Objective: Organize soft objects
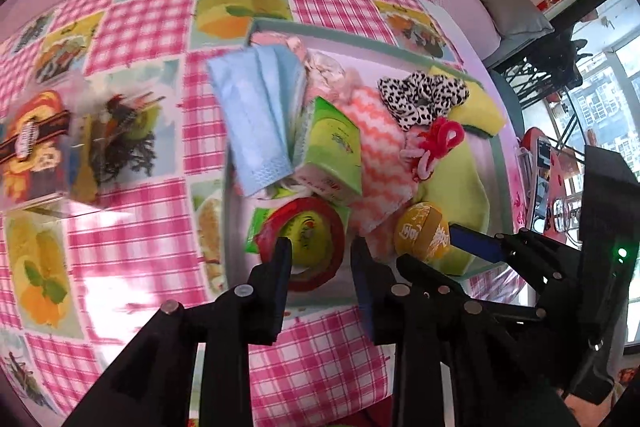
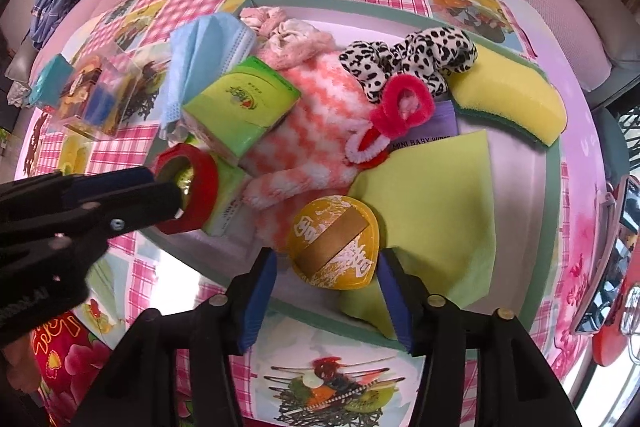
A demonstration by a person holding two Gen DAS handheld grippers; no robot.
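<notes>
Left gripper [image 1: 320,251] hangs open, its fingers either side of the red tape roll [image 1: 302,243] at the tray's [image 2: 554,183] near-left corner. Right gripper [image 2: 326,267] also gapes wide, empty, straddling the orange tape roll [image 2: 334,243] beside the green cloth [image 2: 432,211].

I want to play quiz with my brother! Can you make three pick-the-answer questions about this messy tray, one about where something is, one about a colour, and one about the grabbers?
1. Where is the spotted scrunchie?
A. in the clear box
B. in the tray, beside the yellow sponge
C. on the sofa

2. What colour is the tape roll at the left gripper?
A. red
B. black
C. white

3. How is the right gripper?
A. shut on the sponge
B. out of view
C. open, around the round yellow roll

Answers: 1 B, it lies touching the sponge; 2 A, its ring is red; 3 C, its fingers stand apart either side.
</notes>
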